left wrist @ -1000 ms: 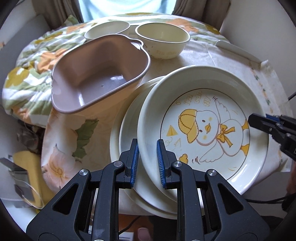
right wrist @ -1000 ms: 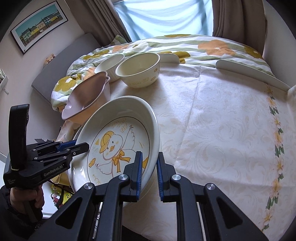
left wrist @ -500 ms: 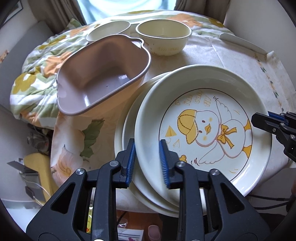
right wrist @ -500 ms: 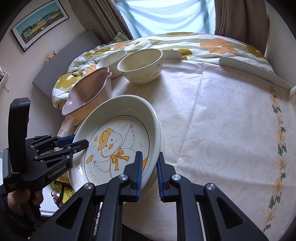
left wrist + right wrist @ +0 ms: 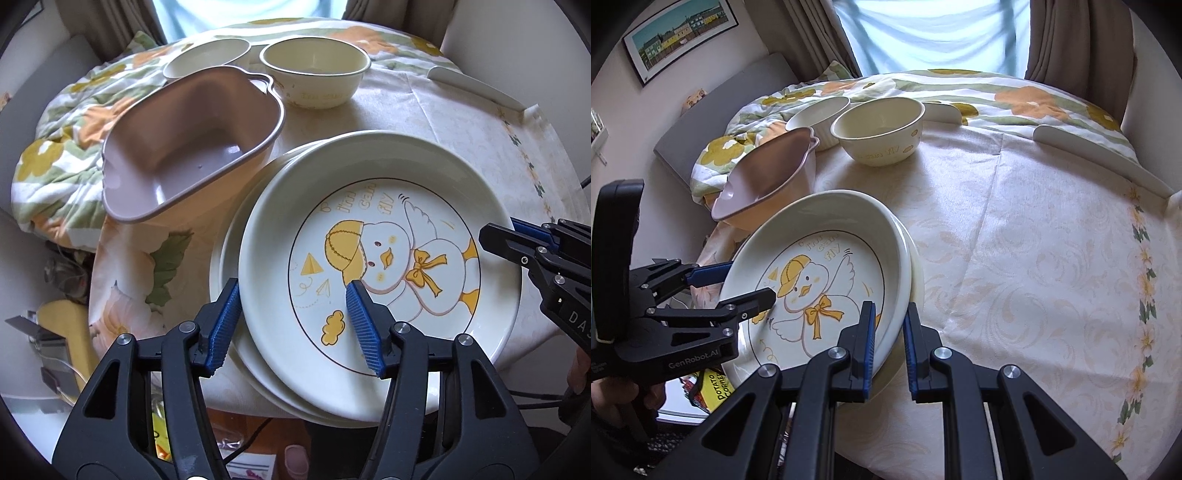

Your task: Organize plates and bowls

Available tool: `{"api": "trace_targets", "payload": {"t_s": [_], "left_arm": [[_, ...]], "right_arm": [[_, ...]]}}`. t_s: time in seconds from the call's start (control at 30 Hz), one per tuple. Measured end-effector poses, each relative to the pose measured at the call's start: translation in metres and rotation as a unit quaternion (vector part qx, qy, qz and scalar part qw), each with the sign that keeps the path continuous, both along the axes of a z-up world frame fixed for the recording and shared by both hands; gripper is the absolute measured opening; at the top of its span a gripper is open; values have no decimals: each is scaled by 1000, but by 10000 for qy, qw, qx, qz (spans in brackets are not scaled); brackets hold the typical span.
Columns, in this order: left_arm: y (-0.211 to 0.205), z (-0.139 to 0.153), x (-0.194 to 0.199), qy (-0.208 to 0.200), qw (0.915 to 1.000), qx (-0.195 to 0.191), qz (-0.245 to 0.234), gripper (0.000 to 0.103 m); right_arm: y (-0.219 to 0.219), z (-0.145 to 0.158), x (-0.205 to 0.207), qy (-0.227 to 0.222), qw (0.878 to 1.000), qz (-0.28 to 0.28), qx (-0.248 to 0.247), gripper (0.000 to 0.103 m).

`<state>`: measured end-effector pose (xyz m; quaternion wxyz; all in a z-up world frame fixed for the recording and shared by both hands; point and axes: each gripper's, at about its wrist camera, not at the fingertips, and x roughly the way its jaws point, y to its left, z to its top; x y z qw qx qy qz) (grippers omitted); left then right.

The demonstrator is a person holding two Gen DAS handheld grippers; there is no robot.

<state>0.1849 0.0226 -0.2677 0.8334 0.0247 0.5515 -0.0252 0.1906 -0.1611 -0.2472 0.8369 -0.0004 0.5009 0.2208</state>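
item 1, left gripper (image 5: 293, 325): jaws have just been opening; now parted, astride the near rim of the duck plate (image 5: 384, 258), pads clear of it on both sides. nothing held.

item 2, right gripper (image 5: 889, 339): jaws pinched on the opposite rim of the same plate, one pad inside the well, one outside.

item 3, duck plate: lies on top of a stack of plain plates (image 5: 236, 258) at the near edge of the table (image 5: 1015, 258), sitting slightly off-centre on the stack, so the plates below show at one side.

item 4, pink bowl (image 5: 192, 147): heart-shaped, just beside the stack, tilted over the table edge on the bedding.

item 5, cream bowl (image 5: 314, 74) and white bowl (image 5: 207, 62): side by side at the far edge, upright, not nested.

step in hand, as judged: plate stacked; left has let go, right not yet.

next move calls for: right jaws to part and back off without dragging the plate; then the bowls to be gathered, the pink one first, since it sits precariously.
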Motion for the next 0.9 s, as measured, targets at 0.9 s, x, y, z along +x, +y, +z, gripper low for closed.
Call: {"api": "trace_targets", "payload": {"t_s": [0.9], "left_arm": [[3, 16, -10, 150, 9998, -38, 106, 64]], "right_arm": [[12, -2, 13, 176, 9993, 39, -340, 14]]}}
